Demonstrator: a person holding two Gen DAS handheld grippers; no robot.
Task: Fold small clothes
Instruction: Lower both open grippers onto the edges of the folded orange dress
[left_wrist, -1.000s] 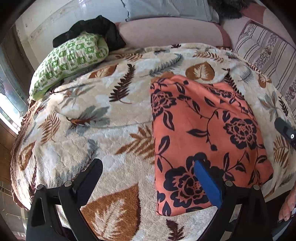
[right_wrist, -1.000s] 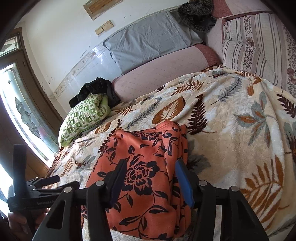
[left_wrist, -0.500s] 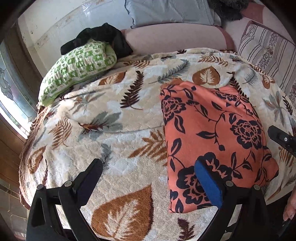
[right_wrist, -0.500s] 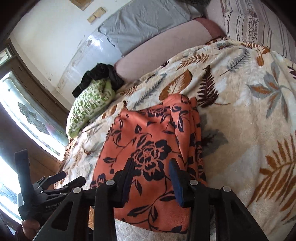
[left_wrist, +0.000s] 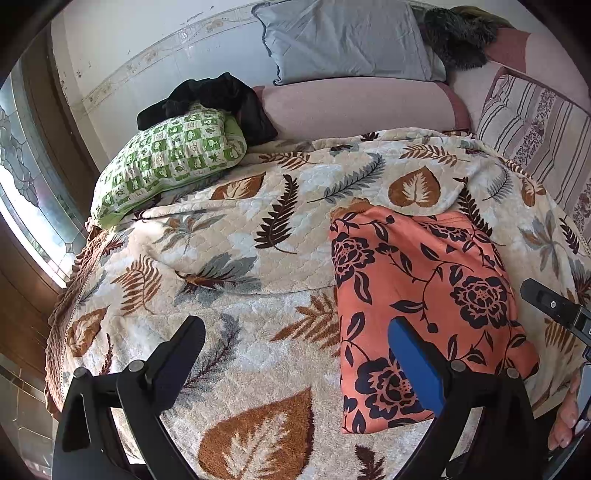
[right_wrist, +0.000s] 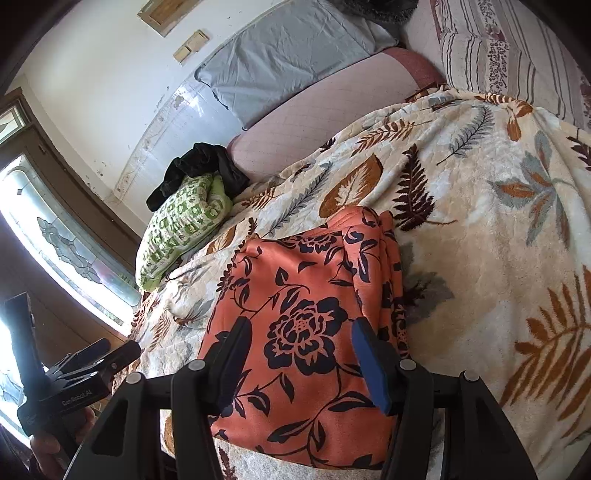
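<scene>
One folded orange garment with a dark flower print lies flat on the bed's leaf-patterned blanket, near the blanket's near edge. It is the only piece laid out there. Behind it, toward the wall, sit one green checked pillow, one black garment bunched on top of that pillow, one grey pillow and one striped cushion.

There are two pairs of tongs. The left tongs stand wide apart with nothing between them; in the left wrist view the blanket fills the gap, and the orange garment lies to their right, with the blue-padded finger overlapping its near left part. I cannot tell whether that finger touches the cloth.

The right tongs are opening. In the right wrist view the orange garment lies straight ahead of them and shows in the gap, but the fingers do not pinch any fold of it.
</scene>
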